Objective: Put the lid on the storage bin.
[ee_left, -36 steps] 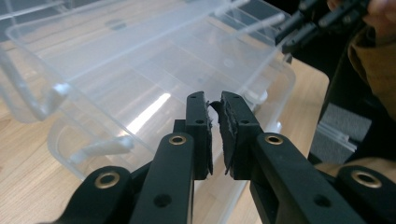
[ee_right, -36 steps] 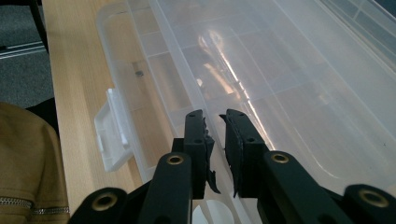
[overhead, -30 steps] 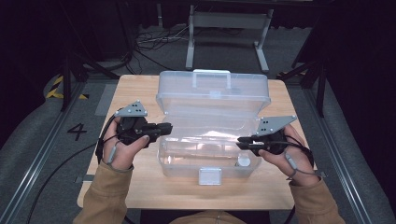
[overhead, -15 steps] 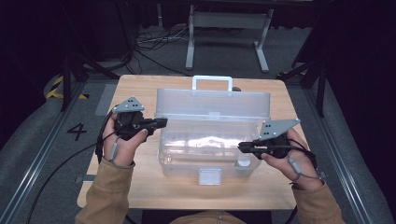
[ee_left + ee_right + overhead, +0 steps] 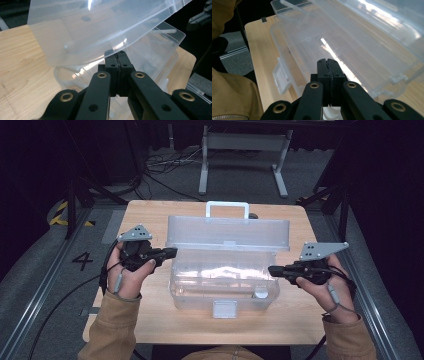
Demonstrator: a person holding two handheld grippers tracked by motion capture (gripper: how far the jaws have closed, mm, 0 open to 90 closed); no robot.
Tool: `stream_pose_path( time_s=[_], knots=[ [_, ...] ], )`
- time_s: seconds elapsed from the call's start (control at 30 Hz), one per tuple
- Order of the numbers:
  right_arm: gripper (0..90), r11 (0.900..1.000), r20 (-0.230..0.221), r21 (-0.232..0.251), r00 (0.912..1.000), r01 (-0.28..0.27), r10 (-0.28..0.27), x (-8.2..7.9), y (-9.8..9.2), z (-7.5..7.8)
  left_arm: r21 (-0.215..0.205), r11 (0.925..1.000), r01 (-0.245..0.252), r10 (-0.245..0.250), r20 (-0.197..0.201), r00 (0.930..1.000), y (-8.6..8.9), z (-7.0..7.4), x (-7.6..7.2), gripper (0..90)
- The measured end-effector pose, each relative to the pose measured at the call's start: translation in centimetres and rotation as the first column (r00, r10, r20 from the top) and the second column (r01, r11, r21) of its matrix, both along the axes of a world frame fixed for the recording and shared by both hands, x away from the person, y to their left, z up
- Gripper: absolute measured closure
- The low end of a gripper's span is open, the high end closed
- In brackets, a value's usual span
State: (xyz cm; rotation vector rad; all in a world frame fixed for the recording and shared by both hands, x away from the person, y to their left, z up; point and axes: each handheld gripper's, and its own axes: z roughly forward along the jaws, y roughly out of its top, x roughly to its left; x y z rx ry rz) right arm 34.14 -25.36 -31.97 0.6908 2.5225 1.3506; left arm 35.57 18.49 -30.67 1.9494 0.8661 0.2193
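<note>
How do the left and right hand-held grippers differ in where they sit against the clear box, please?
The left hand-held gripper sits higher, its tips under the edge of the raised lid; the right hand-held gripper sits lower, beside the box base. The left points toward the box's left end, the right toward its right end. Both have their jaws shut with nothing between them.

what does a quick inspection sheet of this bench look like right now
surface: wooden table, bare around the box
job's things: clear plastic box with lid partly raised, handle at its far edge, front latch hanging loose
clutter: nothing seen
grippers: left tongs shut, at the lid's left end; right tongs shut, at the box's right end
cables: loose cables on the floor beyond the table
surroundings: metal stand, floor mark "4"
</note>
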Motion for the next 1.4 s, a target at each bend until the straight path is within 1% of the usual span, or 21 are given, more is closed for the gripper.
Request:
stream_pose_path(
  time_s=[0.03, 0.13, 0.23, 0.27, 0.3, 0.37, 0.43, 0.53, 0.57, 0.6, 0.63, 0.67, 0.73, 0.77, 0.8, 0.9, 1.0, 1.07, 1.2, 1.37, 1.4],
  knots=[
    [90.0, 1.000, 0.000, 0.000, 1.0000, 0.000, 0.000, 0.0, 0.0, 0.0, 0.000, 1.0000, 0.000, 0.000, 0.000, 1.0000, 0.0, 0.0, 0.0, 89.6],
    [90.0, 0.999, -0.024, 0.012, 0.9991, 0.035, -0.035, 0.1, -0.7, 0.0, 0.010, 0.9999, 0.001, -0.001, -0.005, 1.0000, 0.0, 0.0, -0.1, 89.6],
    [90.0, 0.998, -0.046, 0.020, 0.9970, 0.064, -0.063, 0.3, -1.3, 0.0, 0.032, 0.9995, -0.004, 0.004, -0.007, 1.0000, -0.1, 0.0, -0.3, 89.6],
    [90.0, 0.997, -0.048, 0.029, 0.9968, 0.065, -0.064, 0.4, -1.5, 0.0, 0.045, 0.9990, -0.005, 0.005, -0.004, 1.0000, -0.1, 0.0, -0.5, 89.6],
    [89.8, 0.997, -0.054, 0.043, 0.9965, 0.066, -0.064, 0.5, -1.7, 0.0, 0.048, 0.9988, -0.008, 0.008, -0.002, 1.0000, -0.2, 0.0, -0.5, 89.6],
    [89.7, 0.996, -0.053, 0.050, 0.9958, 0.078, -0.075, 0.5, -1.9, 0.0, 0.070, 0.9975, -0.002, 0.002, -0.008, 1.0000, -0.1, 0.1, -0.7, 89.6],
    [89.5, 0.993, -0.059, 0.062, 0.9939, 0.098, -0.094, 0.5, -2.2, 0.0, 0.069, 0.9976, 0.003, -0.001, -0.020, 0.9998, -0.1, 0.0, -0.8, 89.6],
    [89.1, 0.991, -0.050, 0.093, 0.9947, 0.094, -0.090, 0.5, -2.5, 0.0, 0.074, 0.9972, 0.008, -0.006, -0.029, 0.9996, 0.0, -0.1, -0.9, 89.6],
    [88.6, 0.990, -0.061, 0.098, 0.9934, 0.102, -0.097, 0.4, -2.5, 0.0, 0.077, 0.9970, 0.011, -0.008, -0.030, 0.9995, 0.0, -0.1, -0.9, 89.6],
    [88.4, 0.990, -0.060, 0.089, 0.9930, 0.107, -0.102, 0.4, -2.6, 0.0, 0.082, 0.9965, 0.014, -0.011, -0.036, 0.9993, 0.0, -0.1, -0.9, 89.6],
    [88.4, 0.989, -0.068, 0.084, 0.9906, 0.125, -0.119, 0.4, -2.6, 0.0, 0.082, 0.9965, 0.014, -0.011, -0.046, 0.9989, -0.1, -0.1, -1.0, 89.6],
    [89.0, 0.985, -0.094, 0.088, 0.9860, 0.146, -0.138, 0.4, -2.7, 0.0, 0.090, 0.9957, 0.021, -0.017, -0.051, 0.9985, -0.1, -0.1, -1.0, 89.6],
    [89.9, 0.983, -0.120, 0.085, 0.9811, 0.163, -0.152, 0.6, -2.8, -0.2, 0.099, 0.9947, 0.026, -0.020, -0.058, 0.9981, -0.1, -0.2, -1.0, 89.5],
    [90.0, 0.982, -0.136, 0.080, 0.9774, 0.173, -0.161, 0.6, -2.9, -0.2, 0.106, 0.9937, 0.036, -0.029, -0.065, 0.9974, -0.1, -0.2, -1.0, 89.6],
    [90.0, 0.981, -0.152, 0.077, 0.9743, 0.179, -0.166, 0.6, -2.9, -0.3, 0.112, 0.9929, 0.038, -0.030, -0.072, 0.9969, -0.1, -0.2, -1.1, 89.5],
    [90.0, 0.980, -0.172, 0.074, 0.9705, 0.183, -0.169, 0.6, -2.9, -0.3, 0.127, 0.9907, 0.049, -0.039, -0.085, 0.9956, -0.1, -0.2, -1.1, 89.5],
    [90.0, 0.981, -0.176, 0.069, 0.9703, 0.181, -0.166, 0.6, -2.9, -0.3, 0.145, 0.9878, 0.057, -0.043, -0.099, 0.9941, -0.2, -0.3, -1.2, 89.4],
    [90.0, 0.981, -0.188, 0.059, 0.9676, 0.183, -0.169, 0.6, -2.9, -0.3, 0.161, 0.9850, 0.062, -0.045, -0.108, 0.9932, -0.2, -0.3, -1.2, 89.1],
    [90.0, 0.983, -0.197, 0.042, 0.9663, 0.177, -0.166, 0.6, -2.9, -0.4, 0.165, 0.9842, 0.064, -0.044, -0.123, 0.9915, -0.2, -0.4, -1.3, 88.4],
    [90.0, 0.985, -0.205, 0.014, 0.9648, 0.171, -0.164, 0.5, -2.7, -0.4, 0.175, 0.9816, 0.077, -0.052, -0.146, 0.9880, -0.2, -0.5, -1.2, 88.7],
    [90.0, 0.985, -0.208, 0.010, 0.9642, 0.170, -0.165, 0.5, -2.7, -0.4, 0.181, 0.9799, 0.085, -0.058, -0.150, 0.9870, -0.1, -0.5, -1.2, 88.7]
  ],
)
